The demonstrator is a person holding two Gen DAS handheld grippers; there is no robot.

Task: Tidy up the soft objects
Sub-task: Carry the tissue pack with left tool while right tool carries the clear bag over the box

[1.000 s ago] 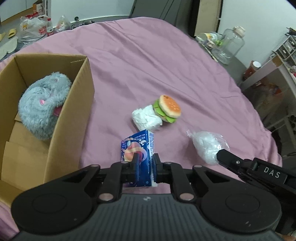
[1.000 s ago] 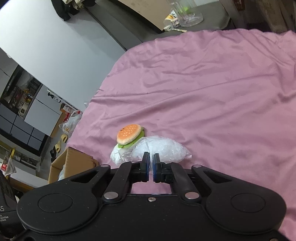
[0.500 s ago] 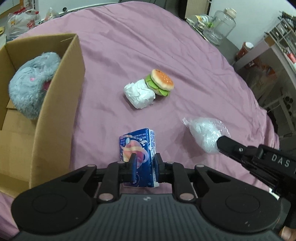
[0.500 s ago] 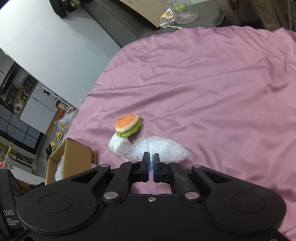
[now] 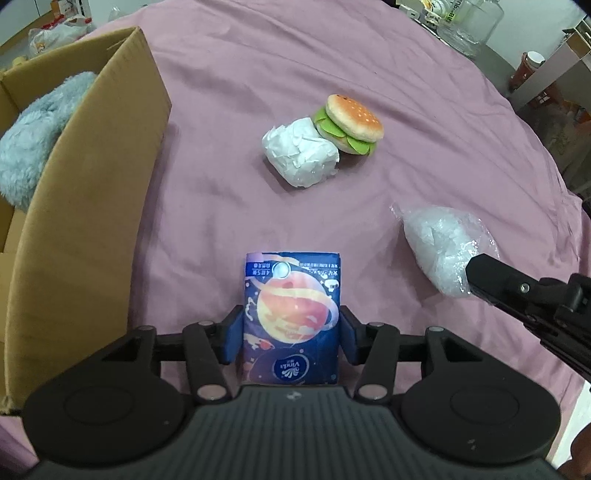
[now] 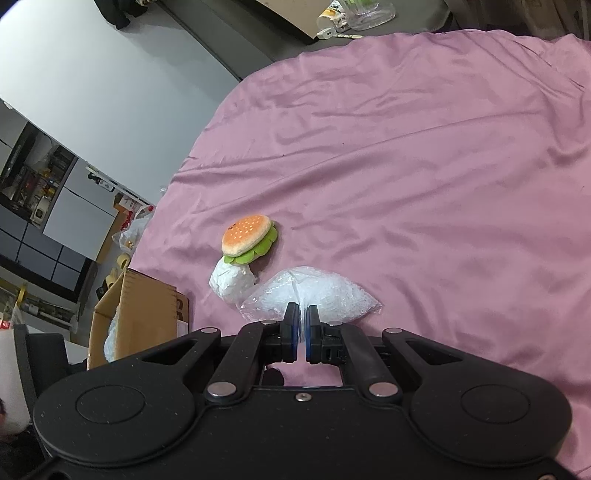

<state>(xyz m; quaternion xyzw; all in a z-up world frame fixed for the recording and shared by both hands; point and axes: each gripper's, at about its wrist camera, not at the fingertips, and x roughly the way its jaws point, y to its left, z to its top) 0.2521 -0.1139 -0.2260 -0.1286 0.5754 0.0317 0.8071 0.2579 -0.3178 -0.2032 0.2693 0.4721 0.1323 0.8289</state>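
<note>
While left gripper fingers straddle tissue pack, soft pack may squash, slip; right gripper fingers near-pressed together beside plastic bag, film may tear.

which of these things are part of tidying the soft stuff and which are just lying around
Part of the job:
- tissue pack, between the left gripper fingers
- clear plastic bag, at the right gripper
- plush burger
- white wrapped bundle
- grey plush, already in the cardboard box

Just lying about:
- glass jar
- shopping bag
</note>
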